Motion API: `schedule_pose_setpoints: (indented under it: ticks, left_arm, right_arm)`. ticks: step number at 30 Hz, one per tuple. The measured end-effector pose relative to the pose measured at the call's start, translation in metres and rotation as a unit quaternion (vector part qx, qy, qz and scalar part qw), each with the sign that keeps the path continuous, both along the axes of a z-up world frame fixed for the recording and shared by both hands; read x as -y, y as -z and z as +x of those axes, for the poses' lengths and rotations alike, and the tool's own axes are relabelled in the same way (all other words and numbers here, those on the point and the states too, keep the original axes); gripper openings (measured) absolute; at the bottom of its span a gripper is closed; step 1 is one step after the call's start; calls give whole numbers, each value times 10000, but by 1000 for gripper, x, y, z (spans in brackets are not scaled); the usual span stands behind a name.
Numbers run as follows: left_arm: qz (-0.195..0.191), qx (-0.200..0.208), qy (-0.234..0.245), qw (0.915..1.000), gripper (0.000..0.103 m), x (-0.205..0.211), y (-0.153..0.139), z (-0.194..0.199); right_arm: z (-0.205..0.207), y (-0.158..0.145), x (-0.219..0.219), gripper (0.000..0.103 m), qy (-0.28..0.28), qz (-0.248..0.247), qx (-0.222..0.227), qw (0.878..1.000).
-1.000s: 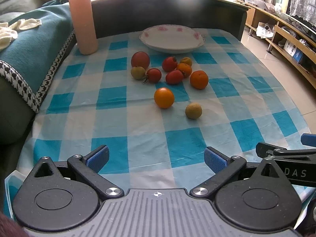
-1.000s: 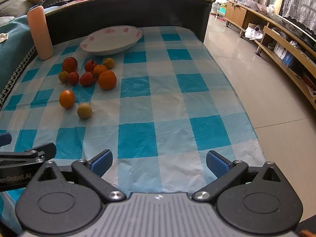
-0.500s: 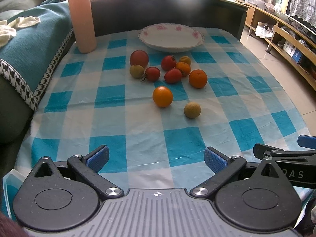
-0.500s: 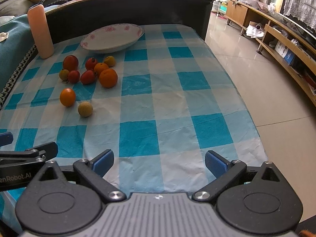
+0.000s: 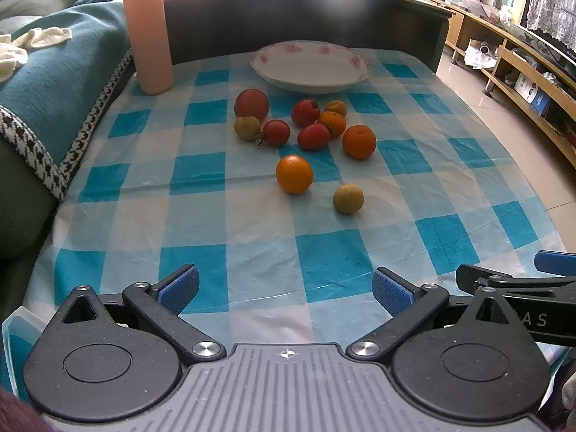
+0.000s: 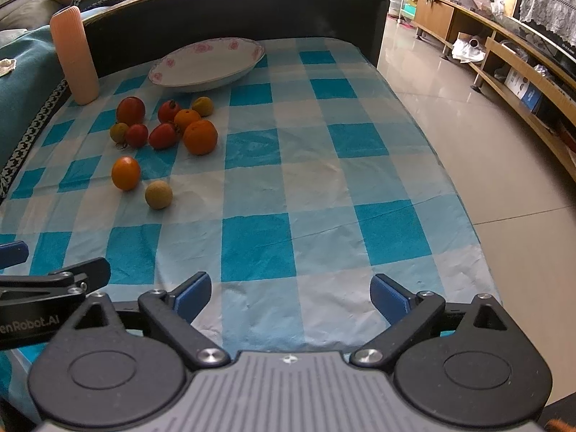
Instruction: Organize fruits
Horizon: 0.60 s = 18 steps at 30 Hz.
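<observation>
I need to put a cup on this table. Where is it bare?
The checked cloth right of the fruit is bare to the table edge, as is the strip between the tan fruit and both grippers. The cluster below the plate is crowded.

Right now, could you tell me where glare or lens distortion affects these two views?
Left wrist view: a hazy flare washes over the dark headboard above the plate; fisheye bends the tablecloth edges. Right wrist view: window light glares off the floor tiles.

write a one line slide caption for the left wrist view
Open left gripper faces loose fruit on a blue checked tablecloth, with an empty floral plate beyond.
</observation>
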<state>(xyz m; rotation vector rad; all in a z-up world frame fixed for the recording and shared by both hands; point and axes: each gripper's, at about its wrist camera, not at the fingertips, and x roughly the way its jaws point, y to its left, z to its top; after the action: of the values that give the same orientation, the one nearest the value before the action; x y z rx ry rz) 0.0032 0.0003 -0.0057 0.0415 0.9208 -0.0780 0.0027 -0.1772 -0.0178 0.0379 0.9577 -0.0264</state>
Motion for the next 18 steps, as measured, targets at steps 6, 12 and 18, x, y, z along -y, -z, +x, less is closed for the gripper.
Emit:
schedule_pose_setpoints:
  ticks: [6, 12, 18]
  left_arm:
    - [-26, -11, 5, 10000, 103, 0, 0, 0]
    - [-57, -24, 5, 10000, 103, 0, 1, 0]
    - [-114, -38, -14, 9999, 103, -1, 1, 1]
  right_arm:
    - [0, 1, 0, 103, -2, 13, -24, 10000]
    - [1, 2, 0, 103, -20, 31, -71, 10000]
    - [2, 4, -2, 103, -37, 69, -111, 9999]
